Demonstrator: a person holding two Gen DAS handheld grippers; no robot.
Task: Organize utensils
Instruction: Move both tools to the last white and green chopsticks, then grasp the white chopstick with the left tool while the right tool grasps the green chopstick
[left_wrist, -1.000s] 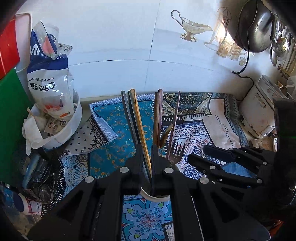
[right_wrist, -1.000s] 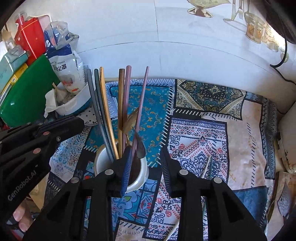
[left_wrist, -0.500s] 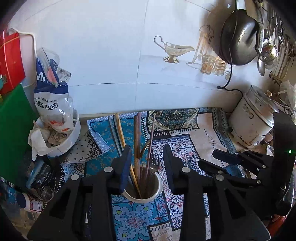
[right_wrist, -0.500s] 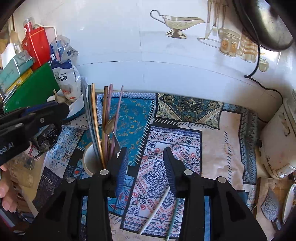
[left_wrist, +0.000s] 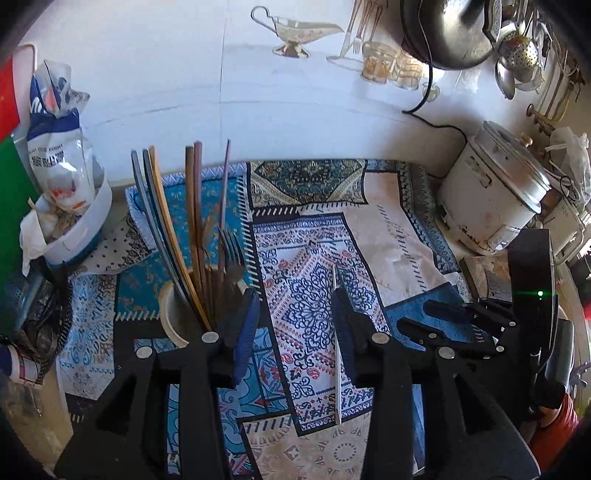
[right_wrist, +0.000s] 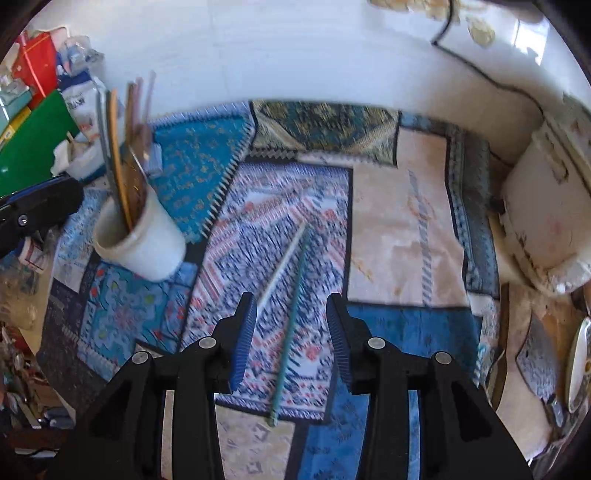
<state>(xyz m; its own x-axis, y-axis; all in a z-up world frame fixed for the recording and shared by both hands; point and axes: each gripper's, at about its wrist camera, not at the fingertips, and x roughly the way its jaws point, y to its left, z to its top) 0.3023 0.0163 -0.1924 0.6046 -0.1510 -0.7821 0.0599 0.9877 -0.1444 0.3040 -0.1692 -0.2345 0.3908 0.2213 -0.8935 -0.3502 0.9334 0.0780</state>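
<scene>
A white cup (left_wrist: 170, 317) stands on the patterned cloth (left_wrist: 391, 229), holding several chopsticks and a fork (left_wrist: 231, 247). My left gripper (left_wrist: 295, 306) hovers just right of the cup. Its jaws are opening, with nothing pressed between them. A white chopstick (left_wrist: 337, 362) lies flat on the cloth under its right finger. My right gripper (right_wrist: 291, 310) is open above the cloth. A teal chopstick (right_wrist: 291, 332) lies on the cloth below the gap between its jaws, with the white chopstick (right_wrist: 280, 266) beside it. The cup (right_wrist: 147, 240) stands to its left, and the left gripper (right_wrist: 33, 206) shows at that edge.
A white rice cooker (left_wrist: 495, 195) stands at the right edge of the cloth, its cord running up the wall. A food bag in a white bowl (left_wrist: 62, 177) and a green board (right_wrist: 33, 147) crowd the left. A plate (right_wrist: 580, 362) sits far right.
The left gripper, shut among the utensils in the cup, opened and shifted right of it. The right gripper left the cup and moved right, lower, over the two loose chopsticks.
</scene>
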